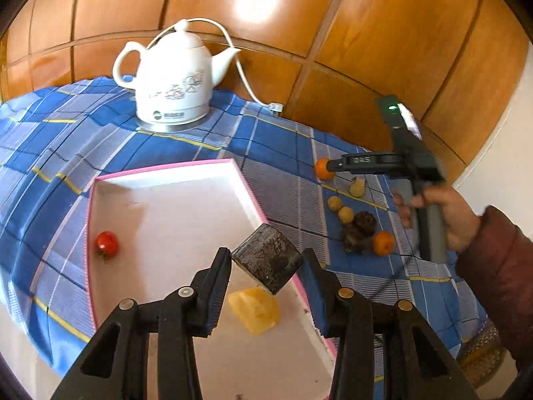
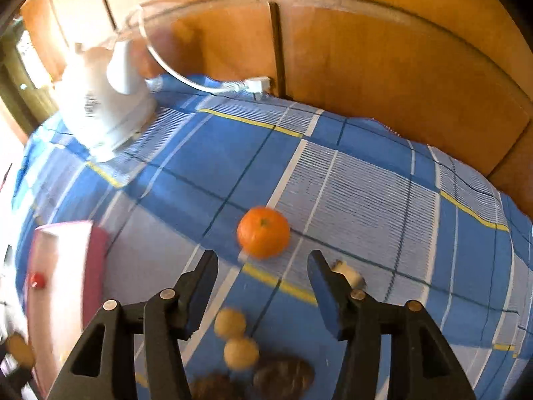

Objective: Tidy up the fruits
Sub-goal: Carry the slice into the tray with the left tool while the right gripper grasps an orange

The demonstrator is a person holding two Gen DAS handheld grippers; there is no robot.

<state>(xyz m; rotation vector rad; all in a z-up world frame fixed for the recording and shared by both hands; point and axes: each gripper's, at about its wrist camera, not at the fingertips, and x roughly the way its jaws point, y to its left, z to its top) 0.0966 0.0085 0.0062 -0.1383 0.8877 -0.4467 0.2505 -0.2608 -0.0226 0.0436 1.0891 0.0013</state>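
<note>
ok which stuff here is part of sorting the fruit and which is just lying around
Job: tray, tomato, yellow chunk, dark piece in left gripper, oranges, small yellow fruits, right gripper.
Lying about: kettle, cable, checked cloth.

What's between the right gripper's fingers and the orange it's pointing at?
Only bare blue checked cloth. In the right wrist view, the right gripper stands open and empty just short of the orange, nothing in the gap.
</note>
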